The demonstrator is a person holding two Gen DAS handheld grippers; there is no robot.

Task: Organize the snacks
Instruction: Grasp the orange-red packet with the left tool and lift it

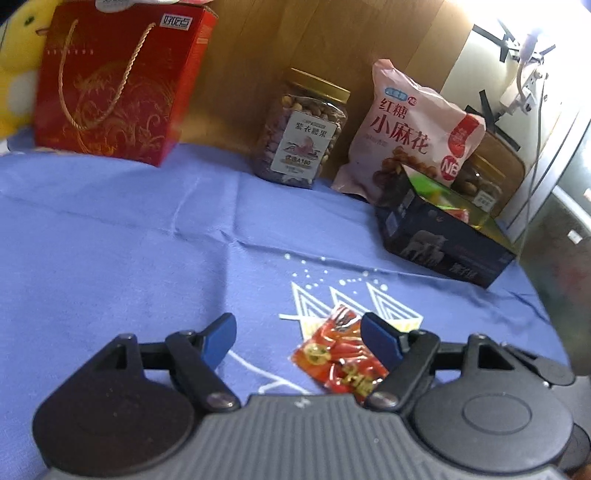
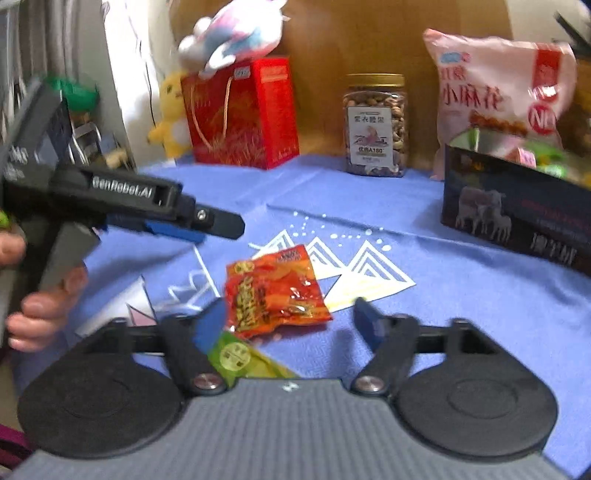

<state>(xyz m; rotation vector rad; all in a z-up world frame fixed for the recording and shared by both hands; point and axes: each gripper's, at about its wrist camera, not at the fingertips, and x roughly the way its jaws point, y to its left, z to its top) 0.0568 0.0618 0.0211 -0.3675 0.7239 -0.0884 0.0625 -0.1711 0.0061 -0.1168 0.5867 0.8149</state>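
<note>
A small red snack packet [image 1: 341,356] lies on the blue cloth; it also shows in the right wrist view [image 2: 275,291]. My left gripper [image 1: 299,338] is open and empty above the cloth, with the packet by its right finger. My right gripper [image 2: 290,319] is open and empty, with the red packet between and just ahead of its fingers. A green snack packet [image 2: 240,360] lies under the right gripper's left finger. A dark open box [image 1: 443,236] holding several small packets stands at the right, also in the right wrist view [image 2: 517,206]. The left gripper's body [image 2: 122,206] shows at the left, hand-held.
At the back stand a red gift box [image 1: 118,85], a jar of nuts [image 1: 299,129] and a pink snack bag [image 1: 410,136]. A yellow plush [image 2: 171,114] and a pastel plush [image 2: 236,33] are by the red box [image 2: 243,114]. A wooden panel stands behind.
</note>
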